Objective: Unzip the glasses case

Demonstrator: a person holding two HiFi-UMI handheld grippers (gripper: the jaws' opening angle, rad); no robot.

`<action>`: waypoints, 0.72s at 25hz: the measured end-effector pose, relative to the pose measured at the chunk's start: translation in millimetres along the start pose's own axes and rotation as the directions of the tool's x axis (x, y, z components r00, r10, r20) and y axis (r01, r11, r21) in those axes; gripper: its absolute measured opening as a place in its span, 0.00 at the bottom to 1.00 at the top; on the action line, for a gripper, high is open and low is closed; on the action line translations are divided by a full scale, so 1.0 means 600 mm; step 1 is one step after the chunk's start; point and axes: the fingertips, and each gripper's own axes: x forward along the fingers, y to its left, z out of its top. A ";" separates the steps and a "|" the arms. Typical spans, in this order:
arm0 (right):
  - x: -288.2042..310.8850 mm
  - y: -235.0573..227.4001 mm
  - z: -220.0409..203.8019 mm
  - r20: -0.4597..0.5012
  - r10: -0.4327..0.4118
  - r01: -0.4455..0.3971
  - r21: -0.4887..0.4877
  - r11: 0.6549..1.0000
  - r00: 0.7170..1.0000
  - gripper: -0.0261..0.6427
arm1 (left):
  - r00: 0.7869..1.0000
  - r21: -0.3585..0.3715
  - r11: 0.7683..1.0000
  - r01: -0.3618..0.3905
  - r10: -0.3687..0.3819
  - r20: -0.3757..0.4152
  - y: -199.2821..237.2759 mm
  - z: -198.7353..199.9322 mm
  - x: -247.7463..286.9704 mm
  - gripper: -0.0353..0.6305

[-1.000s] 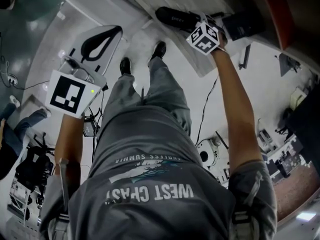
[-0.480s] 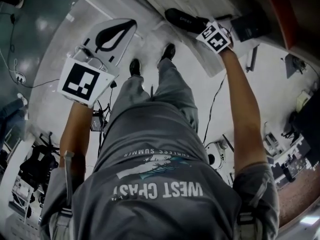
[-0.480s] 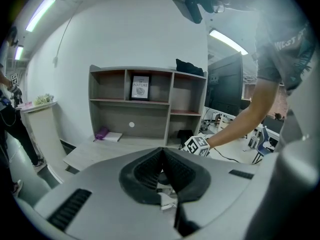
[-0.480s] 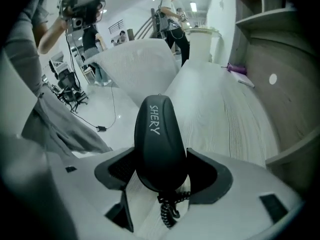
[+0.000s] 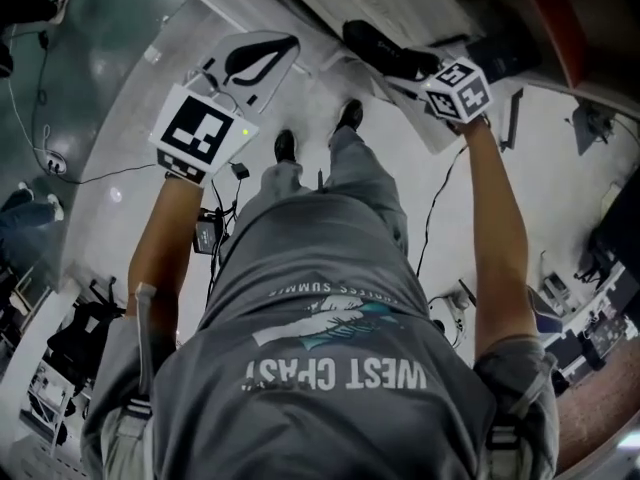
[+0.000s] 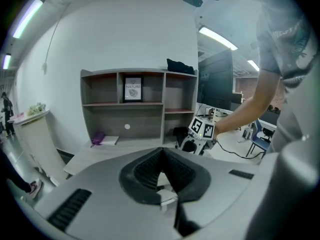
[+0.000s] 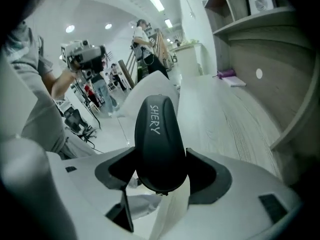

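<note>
The right gripper (image 7: 159, 160) has the glasses case (image 7: 156, 134) between its jaws. These jaws have just been closing and now stand wide, with a pad pressed against each side of the case. The case is black and rounded, with "SHERY" printed in white along its top. Its near end sits deep between the jaws and its far end points away from the gripper, out over the near edge of the counter (image 7: 225, 114). No view shows the zip, and I cannot tell whether the case touches the counter.

The left gripper (image 6: 161, 153) is held up off to the side, well apart from the case. Its jaws are closed together at the tips with nothing between them.

The counter is pale with a wood grain. A grey shelf unit (image 6: 140, 109) stands at its back, with a framed picture (image 6: 133, 89) in the middle upper compartment. A purple thing (image 6: 97, 138) lies on the counter near the back panel. The floor (image 5: 130, 98) is light and glossy, with cables trailing across it, and the person's dark shoes (image 5: 285, 146) stand near the counter edge. Long ceiling lights (image 6: 217, 38) are lit, and other people (image 7: 142, 39) stand further off in the room
</note>
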 end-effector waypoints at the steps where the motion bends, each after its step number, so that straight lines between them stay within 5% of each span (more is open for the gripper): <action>1: -0.016 0.017 0.011 0.025 0.014 -0.015 0.013 1.000 1.000 0.51 | 1.000 0.009 1.000 0.007 -0.007 0.000 -0.004 0.004 -0.002 0.05; 13: -0.167 0.200 0.074 0.189 0.144 -0.155 0.045 0.987 0.971 0.51 | 0.991 0.158 0.979 0.126 -0.132 0.025 -0.068 0.058 -0.036 0.05; 18: -0.199 0.242 0.091 0.231 0.182 -0.198 0.050 0.979 0.956 0.51 | 0.976 0.173 0.965 0.199 -0.212 0.060 -0.085 0.075 -0.041 0.15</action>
